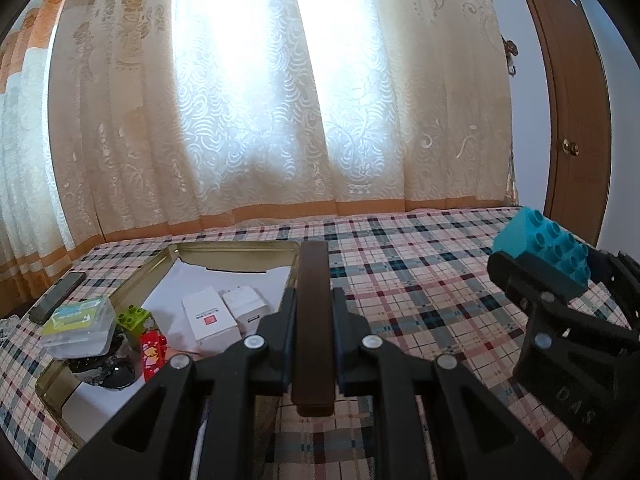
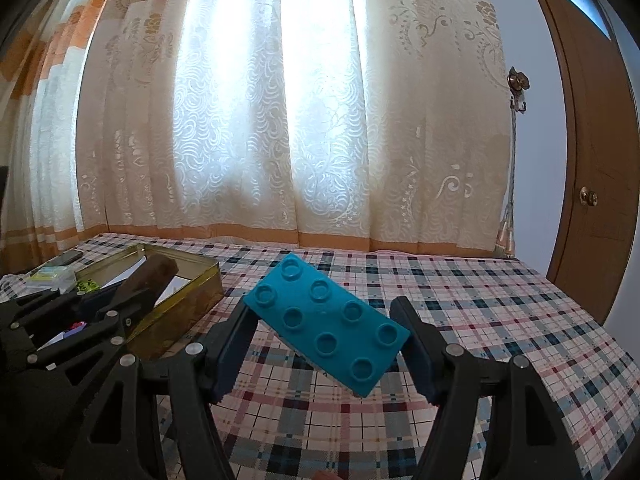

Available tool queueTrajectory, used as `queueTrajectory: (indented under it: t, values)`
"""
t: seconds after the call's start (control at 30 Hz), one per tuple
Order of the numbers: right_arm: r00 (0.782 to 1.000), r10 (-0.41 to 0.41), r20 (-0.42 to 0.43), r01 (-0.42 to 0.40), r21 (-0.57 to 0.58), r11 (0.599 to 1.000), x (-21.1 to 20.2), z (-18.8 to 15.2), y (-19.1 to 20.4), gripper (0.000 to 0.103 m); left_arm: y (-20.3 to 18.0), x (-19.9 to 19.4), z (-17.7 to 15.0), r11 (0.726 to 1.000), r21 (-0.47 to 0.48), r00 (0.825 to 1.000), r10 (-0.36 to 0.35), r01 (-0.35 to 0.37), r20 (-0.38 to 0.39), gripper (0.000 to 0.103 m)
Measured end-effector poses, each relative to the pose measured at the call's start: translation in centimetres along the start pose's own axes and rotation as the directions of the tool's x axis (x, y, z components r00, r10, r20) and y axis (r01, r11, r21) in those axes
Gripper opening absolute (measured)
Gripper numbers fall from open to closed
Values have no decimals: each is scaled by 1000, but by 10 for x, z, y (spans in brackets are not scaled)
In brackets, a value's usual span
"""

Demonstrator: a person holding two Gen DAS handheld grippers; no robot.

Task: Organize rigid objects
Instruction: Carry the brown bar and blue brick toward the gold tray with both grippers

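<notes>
My left gripper (image 1: 313,304) is shut on a long dark brown bar (image 1: 314,320) and holds it above the right rim of a gold metal tin (image 1: 240,246). The tin holds two white boxes (image 1: 212,320), a green brick (image 1: 134,319), a red brick (image 1: 153,354) and a clear plastic case (image 1: 78,330). My right gripper (image 2: 326,328) is shut on a teal studded brick (image 2: 328,322), tilted, above the plaid cloth. It shows at the right of the left wrist view (image 1: 546,250). The left gripper and bar (image 2: 148,278) show over the tin (image 2: 180,304) in the right wrist view.
A plaid tablecloth (image 1: 420,280) covers the surface. A dark phone (image 1: 58,298) lies left of the tin. Lace curtains (image 1: 280,120) hang behind the far edge. A brown door (image 2: 600,160) stands at the right.
</notes>
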State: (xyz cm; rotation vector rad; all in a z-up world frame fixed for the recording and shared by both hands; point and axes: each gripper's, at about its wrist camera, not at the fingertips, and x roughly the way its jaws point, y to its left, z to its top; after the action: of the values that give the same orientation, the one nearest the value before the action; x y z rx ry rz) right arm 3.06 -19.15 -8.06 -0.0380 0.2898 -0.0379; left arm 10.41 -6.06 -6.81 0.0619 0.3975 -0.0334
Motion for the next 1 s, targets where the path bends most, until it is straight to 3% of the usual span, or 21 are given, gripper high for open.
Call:
queueTrajectory:
  t: [1.0]
  values:
    - [1000,29,12,-28,-37,999,-4,-1,29,71,32,-18,-8,999,-41,999,34,-33,25,14]
